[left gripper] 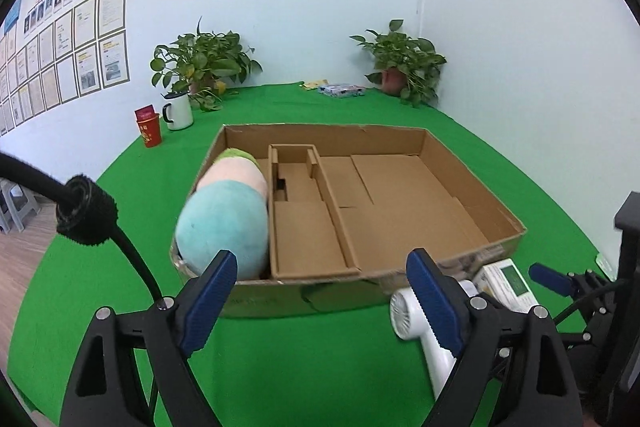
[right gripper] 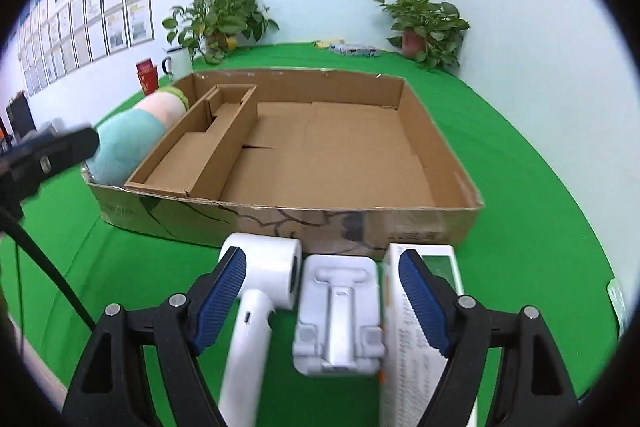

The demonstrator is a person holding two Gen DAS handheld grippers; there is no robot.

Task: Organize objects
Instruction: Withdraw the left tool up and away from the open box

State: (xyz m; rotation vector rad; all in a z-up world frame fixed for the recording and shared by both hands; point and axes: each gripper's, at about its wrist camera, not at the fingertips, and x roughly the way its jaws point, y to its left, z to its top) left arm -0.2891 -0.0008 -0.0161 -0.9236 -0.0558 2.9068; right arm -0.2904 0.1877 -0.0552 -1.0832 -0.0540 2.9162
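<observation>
Hiding part of white fan [left gripper: 416, 327]

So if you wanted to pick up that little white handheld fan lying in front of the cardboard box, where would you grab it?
Probably by the handle. The white fan lies flat on the green cloth, its round head toward the cardboard box and its slim handle pointing back at the open right gripper. Coming from above, jaws across the handle, suits it; the head looks too bulky.
</observation>
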